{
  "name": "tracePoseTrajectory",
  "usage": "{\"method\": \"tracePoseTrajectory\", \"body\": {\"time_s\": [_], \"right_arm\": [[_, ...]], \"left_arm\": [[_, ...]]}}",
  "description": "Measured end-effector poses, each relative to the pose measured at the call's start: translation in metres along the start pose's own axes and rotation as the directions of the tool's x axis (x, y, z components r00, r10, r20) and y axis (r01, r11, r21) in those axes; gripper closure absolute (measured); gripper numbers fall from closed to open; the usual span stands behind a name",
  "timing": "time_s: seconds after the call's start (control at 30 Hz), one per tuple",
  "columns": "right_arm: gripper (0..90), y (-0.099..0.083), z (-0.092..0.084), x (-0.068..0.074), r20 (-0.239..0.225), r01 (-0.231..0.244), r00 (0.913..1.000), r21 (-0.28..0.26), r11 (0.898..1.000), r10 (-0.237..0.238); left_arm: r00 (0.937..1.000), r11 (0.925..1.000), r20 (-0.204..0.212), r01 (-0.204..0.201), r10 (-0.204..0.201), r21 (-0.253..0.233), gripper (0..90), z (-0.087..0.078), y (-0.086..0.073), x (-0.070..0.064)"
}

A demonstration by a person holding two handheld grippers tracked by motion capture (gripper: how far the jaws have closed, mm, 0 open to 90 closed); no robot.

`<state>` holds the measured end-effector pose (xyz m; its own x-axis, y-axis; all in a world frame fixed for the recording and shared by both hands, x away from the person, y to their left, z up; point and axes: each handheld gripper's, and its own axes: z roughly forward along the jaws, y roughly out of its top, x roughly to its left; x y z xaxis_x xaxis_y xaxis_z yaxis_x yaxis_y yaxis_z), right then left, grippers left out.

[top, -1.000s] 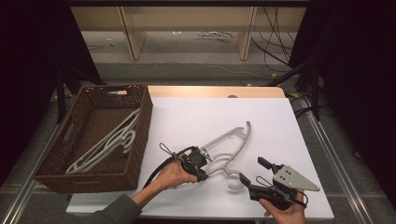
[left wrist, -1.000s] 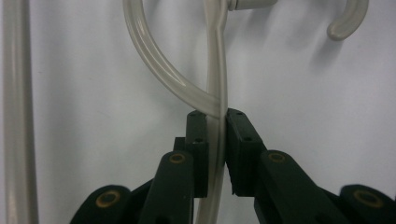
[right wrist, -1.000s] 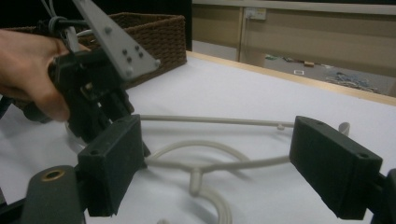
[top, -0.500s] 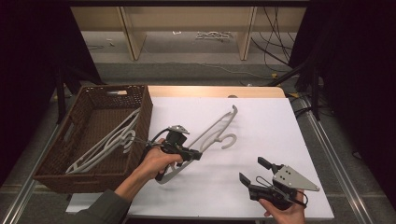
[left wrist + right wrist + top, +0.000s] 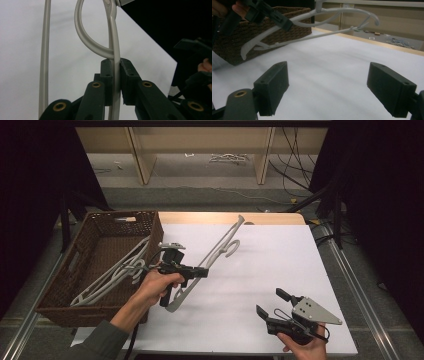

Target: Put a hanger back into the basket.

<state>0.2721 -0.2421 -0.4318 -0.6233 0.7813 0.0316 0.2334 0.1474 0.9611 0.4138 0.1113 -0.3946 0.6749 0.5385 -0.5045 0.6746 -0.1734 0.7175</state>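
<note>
**Left gripper view: hanger clamped and held off the tabletop**

Left gripper view shows the two black jaws pressed together on the thin arm of a pale grey plastic hanger (image 5: 114, 53), just below the point where its curved hook loops back to meet it. A second bar of the same hanger runs straight up the left side of that view.

From the high view, the left gripper (image 5: 202, 272) holds the hanger (image 5: 220, 247) tilted over the white tabletop (image 5: 280, 265), its long axis running from near the person's left hand (image 5: 157, 285) up towards the far edge. It sits just beside the right wall of a brown wicker basket (image 5: 60, 295), which stands at the left end of the tabletop and has other pale hangers (image 5: 112, 272) lying in it.

The right gripper (image 5: 272, 302) is near the front right corner, well apart from the held hanger. In the right gripper view its jaws stand wide apart with nothing between them, pointing across the white surface towards the basket (image 5: 229, 42) and the raised hanger (image 5: 324, 17).
</note>
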Motion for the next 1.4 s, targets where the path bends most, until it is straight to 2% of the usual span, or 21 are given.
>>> {"method": "tracePoseTrajectory", "body": {"time_s": [0.17,0.33,0.47,0.6,0.67,0.97,1.03,1.07,1.2,1.4], "right_arm": [[18.7,0.0,0.0,0.0,0.0,0.001,1.0,0.0,1.0,-0.001],[18.6,0.0,0.0,0.0,0.002,0.0,1.0,0.001,1.0,0.0],[18.6,0.0,0.0,0.0,0.0,0.001,1.0,0.0,1.0,-0.001],[18.6,0.0,0.0,0.0,-0.003,0.0,1.0,0.001,1.0,0.0],[18.6,0.0,0.0,0.0,-0.001,0.0,1.0,0.001,1.0,0.0],[18.6,0.0,0.0,0.0,0.005,-0.001,1.0,0.005,1.0,0.001],[18.6,-0.001,0.002,0.0,-0.008,-0.008,0.9999,-0.007,1.0,0.008],[18.6,0.0,0.0,0.0,0.004,-0.003,1.0,0.008,1.0,0.003],[18.6,-0.001,0.002,-0.001,-0.006,-0.01,0.9999,-0.005,1.0,0.01],[18.6,-0.001,0.002,0.0,-0.005,-0.009,0.9999,-0.004,1.0,0.009]], "left_arm": [[0.9993,0.9992,0.026,0.026,-0.025,-0.029,81.5,-0.011,0.005,0.001],[0.9992,0.9987,0.037,0.017,-0.015,-0.047,81.6,-0.022,0.011,-0.007],[0.9991,0.9982,0.042,-0.007,0.009,-0.059,81.5,-0.035,0.017,-0.014],[0.9993,0.9968,0.024,-0.028,0.03,-0.074,81.6,-0.051,0.024,-0.018],[0.9995,0.9956,0.02,-0.021,0.023,-0.091,81.6,-0.06,0.027,-0.017],[0.9993,0.99,-0.003,-0.037,0.037,-0.136,81.7,-0.097,0.036,-0.015],[0.999,0.9898,-0.025,-0.039,0.036,-0.137,81.7,-0.107,0.038,-0.015],[0.9991,0.9889,-0.023,-0.037,0.034,-0.144,81.6,-0.11,0.038,-0.014],[0.9975,0.9874,-0.06,-0.046,0.038,-0.152,81.7,-0.126,0.039,-0.01],[0.9961,0.985,-0.079,-0.052,0.039,-0.164,81.7,-0.146,0.036,0.0]]}}
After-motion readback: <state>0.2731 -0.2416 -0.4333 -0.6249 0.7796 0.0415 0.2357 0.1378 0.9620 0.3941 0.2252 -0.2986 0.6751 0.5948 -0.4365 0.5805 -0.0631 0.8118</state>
